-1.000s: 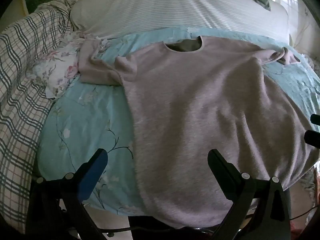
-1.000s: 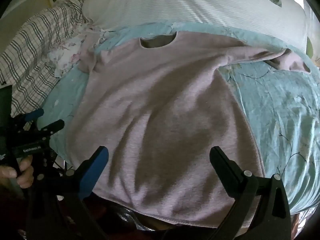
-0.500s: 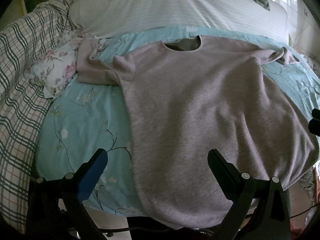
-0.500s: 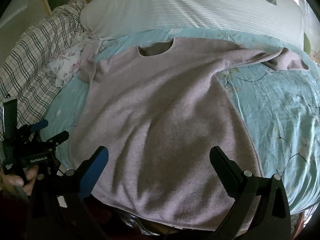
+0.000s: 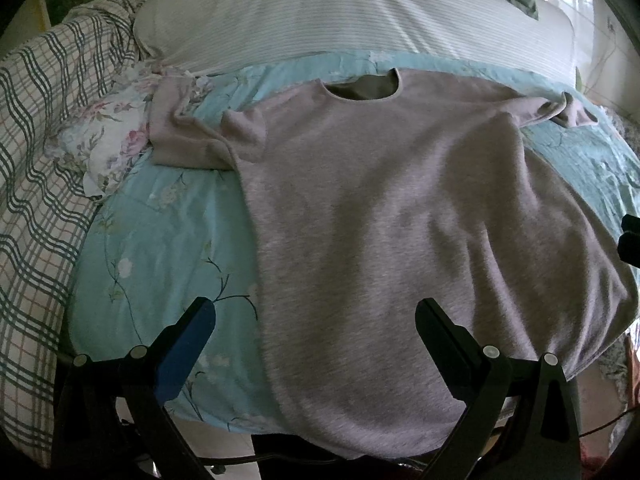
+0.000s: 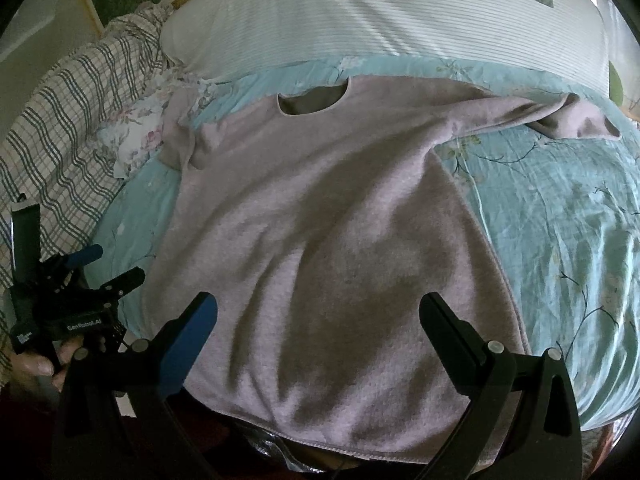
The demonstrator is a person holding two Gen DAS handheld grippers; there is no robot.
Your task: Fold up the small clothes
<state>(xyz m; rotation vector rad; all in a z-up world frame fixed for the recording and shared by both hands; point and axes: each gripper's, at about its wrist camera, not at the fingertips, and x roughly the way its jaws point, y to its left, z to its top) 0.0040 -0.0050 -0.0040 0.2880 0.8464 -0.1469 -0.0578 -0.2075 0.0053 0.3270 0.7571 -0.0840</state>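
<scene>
On the bed (image 5: 160, 240), over a blue floral sheet (image 6: 560, 220), lies the sweater (image 5: 380, 208), spread flat with its neck hole toward the striped pillow (image 5: 340, 20) and its hem hanging over the near edge. Only my right view shows my left hand-held gripper (image 6: 104, 266) whole, out past the sweater's left edge, with my hand (image 6: 40, 364) around its grip; my left view catches just a dark sliver of the right hand-held gripper (image 5: 631, 236) at the frame's edge. The sweater is pale mauve and fuzzy, one sleeve bunched against a flowered cloth (image 5: 104, 140) beside the plaid blanket (image 5: 36, 160), the other sleeve twisted out to the right. White lettering on the left tool's body reads "GenRobot.AI". Both hand-held grippers (image 5: 312, 320) (image 6: 320, 312) stand wide apart above the hem, holding nothing.
</scene>
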